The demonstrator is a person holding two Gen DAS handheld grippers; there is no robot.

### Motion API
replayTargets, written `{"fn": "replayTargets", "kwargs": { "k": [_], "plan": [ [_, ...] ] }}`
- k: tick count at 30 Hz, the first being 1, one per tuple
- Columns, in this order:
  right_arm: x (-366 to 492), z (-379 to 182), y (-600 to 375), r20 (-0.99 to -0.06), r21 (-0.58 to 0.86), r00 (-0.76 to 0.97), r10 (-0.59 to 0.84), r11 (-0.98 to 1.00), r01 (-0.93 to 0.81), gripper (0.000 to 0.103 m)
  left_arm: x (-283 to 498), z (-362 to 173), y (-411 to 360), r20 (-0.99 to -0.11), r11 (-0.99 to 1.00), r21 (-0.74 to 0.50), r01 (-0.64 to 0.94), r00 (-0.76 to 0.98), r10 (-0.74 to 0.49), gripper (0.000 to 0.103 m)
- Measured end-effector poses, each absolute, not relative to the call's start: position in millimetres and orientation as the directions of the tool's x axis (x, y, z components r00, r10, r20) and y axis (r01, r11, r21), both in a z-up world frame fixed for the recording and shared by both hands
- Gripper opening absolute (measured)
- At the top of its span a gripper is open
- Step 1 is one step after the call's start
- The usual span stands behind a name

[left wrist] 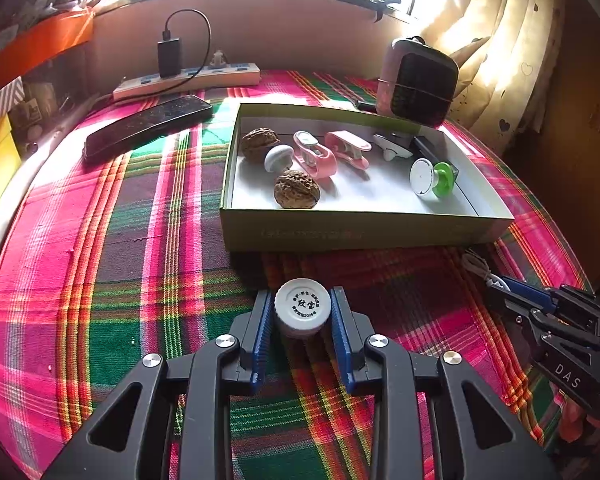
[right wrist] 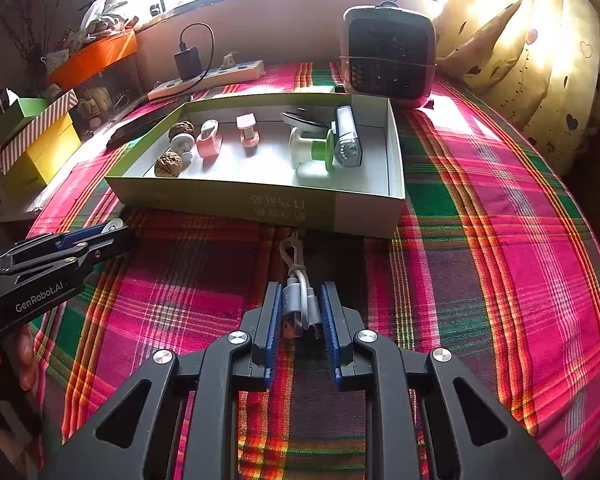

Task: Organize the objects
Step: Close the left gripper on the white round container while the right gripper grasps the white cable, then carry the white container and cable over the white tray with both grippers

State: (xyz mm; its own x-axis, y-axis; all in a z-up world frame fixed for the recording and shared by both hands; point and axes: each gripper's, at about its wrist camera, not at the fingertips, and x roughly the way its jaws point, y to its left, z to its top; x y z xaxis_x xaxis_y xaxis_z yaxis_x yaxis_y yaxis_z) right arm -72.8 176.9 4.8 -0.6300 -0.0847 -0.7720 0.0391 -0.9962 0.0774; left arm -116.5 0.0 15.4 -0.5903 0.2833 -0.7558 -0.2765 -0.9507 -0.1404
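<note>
Mostly sorted: walnuts (left wrist: pixel 297 189), clips and spool already in the far box (left wrist: pixel 364 232). Left fingers (left wrist: pixel 303 307) clamped on white cap (left wrist: pixel 302 305), right fingers (right wrist: pixel 300 298) on coiled cable (right wrist: pixel 300 284), both near, outside the box.

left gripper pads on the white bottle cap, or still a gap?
Touching. Left wrist view: both blue pads of the left gripper press the sides of the white bottle cap.
</note>
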Motion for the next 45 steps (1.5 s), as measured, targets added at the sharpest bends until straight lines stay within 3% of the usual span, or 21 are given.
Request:
{"fn": "replayTargets", "kwargs": {
  "k": [20,45],
  "plan": [
    [-71.3,6.4,176.4,-0.763,0.11,-0.633,-0.13,-0.991,0.071,0.02,-114.9,17.2,-1.4,-0.759,-0.954,-0.137,-0.268,-0.59,0.275,0.026],
    [-68.3,42.1,171.6,-0.703,0.142,-0.683,-0.198,-0.98,0.139,0.02,-100.6,56.5,10.5,-0.704,-0.945,-0.104,-0.311,-0.648,0.29,0.026]
  ]
}}
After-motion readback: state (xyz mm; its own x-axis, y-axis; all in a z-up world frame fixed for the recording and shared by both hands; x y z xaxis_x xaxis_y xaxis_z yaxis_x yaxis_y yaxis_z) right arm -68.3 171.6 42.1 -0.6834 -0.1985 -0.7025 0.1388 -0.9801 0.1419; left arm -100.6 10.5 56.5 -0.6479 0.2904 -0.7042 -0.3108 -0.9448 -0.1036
